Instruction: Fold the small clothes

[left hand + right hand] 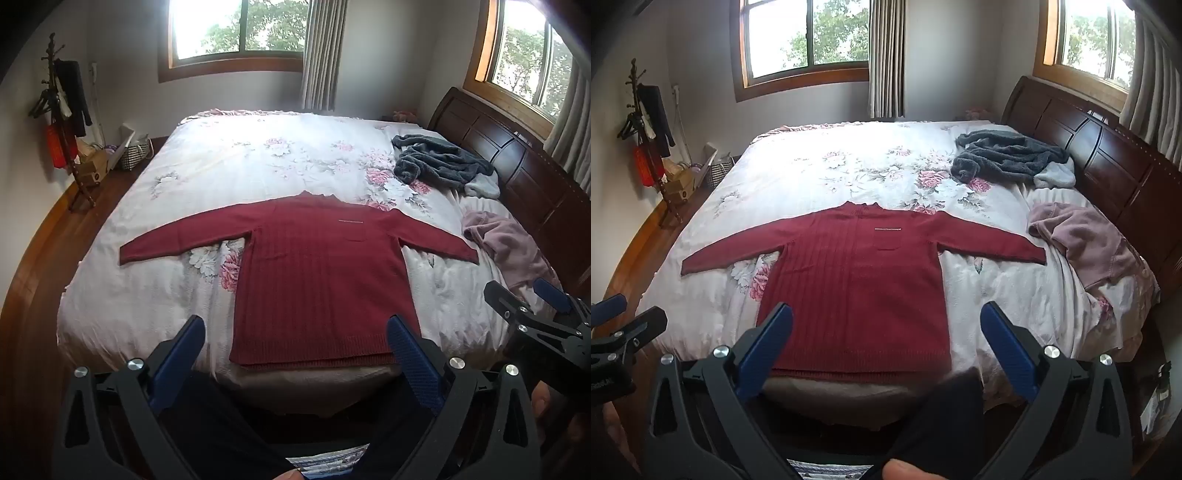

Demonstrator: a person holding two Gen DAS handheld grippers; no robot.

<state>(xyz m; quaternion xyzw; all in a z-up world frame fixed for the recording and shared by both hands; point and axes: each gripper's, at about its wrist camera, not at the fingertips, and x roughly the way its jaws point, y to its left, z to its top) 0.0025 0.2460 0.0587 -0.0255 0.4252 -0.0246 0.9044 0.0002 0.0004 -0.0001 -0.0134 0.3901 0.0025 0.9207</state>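
A dark red knitted sweater (317,280) (857,288) lies flat on the bed, front up, both sleeves spread out to the sides and its hem at the near edge of the mattress. My left gripper (295,332) hangs open above the hem, fingers wide apart, nothing between them. My right gripper (886,325) is also open and empty, held above the hem. In the left wrist view the right gripper (524,299) shows at the right edge; in the right wrist view the left gripper (613,317) shows at the far left.
The bed (229,162) has a floral white cover. A dark grey fleece garment (439,162) and a mauve garment (506,243) lie near the wooden headboard (517,158) on the right. A coat stand (62,110) and a basket (133,151) stand on the left floor.
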